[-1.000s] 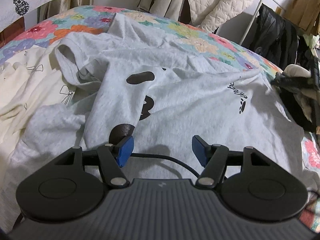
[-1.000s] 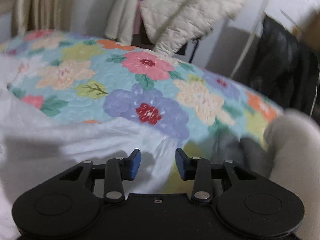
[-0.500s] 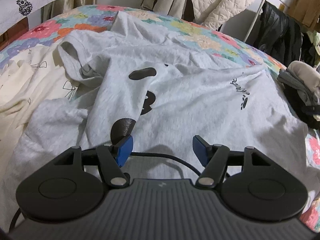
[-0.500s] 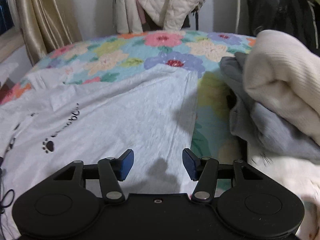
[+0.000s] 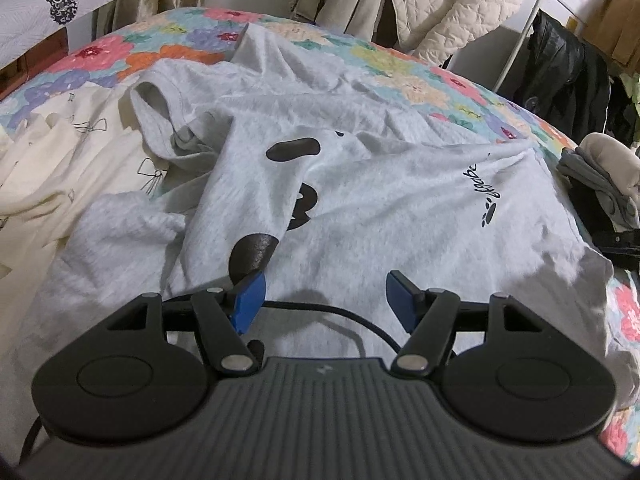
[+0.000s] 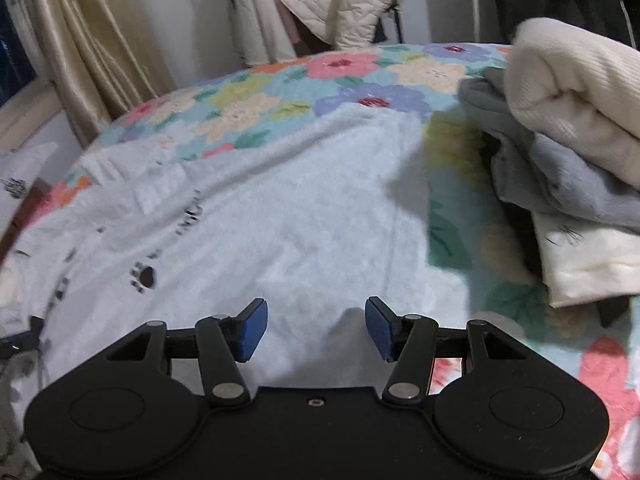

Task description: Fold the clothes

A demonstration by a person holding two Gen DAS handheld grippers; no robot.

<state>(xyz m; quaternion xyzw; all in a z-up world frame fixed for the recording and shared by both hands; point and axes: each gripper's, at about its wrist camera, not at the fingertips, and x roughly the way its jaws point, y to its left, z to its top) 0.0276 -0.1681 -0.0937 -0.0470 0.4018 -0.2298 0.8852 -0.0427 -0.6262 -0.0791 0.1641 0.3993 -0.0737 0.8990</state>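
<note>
A light grey T-shirt (image 5: pixel 392 216) with black spots and a paw-print logo lies crumpled on the floral bedspread (image 5: pixel 420 80); its left side is folded over and a sleeve bunches at the upper left. It also shows in the right wrist view (image 6: pixel 288 216), blurred. My left gripper (image 5: pixel 324 300) is open and empty, just above the shirt's near part. My right gripper (image 6: pixel 316 328) is open and empty, above the shirt's near right part. A black cable (image 5: pixel 344 316) runs under the left gripper.
A cream garment with bow prints (image 5: pixel 52 168) lies left of the shirt. A stack of folded clothes, cream on grey (image 6: pixel 576 128), sits at the right; it also shows in the left wrist view (image 5: pixel 604 172). Jackets (image 5: pixel 452 4) hang behind the bed.
My right gripper has swung from facing the bedspread to over the shirt's right part and opened wider. My left gripper stayed open and shifted slightly over the shirt.
</note>
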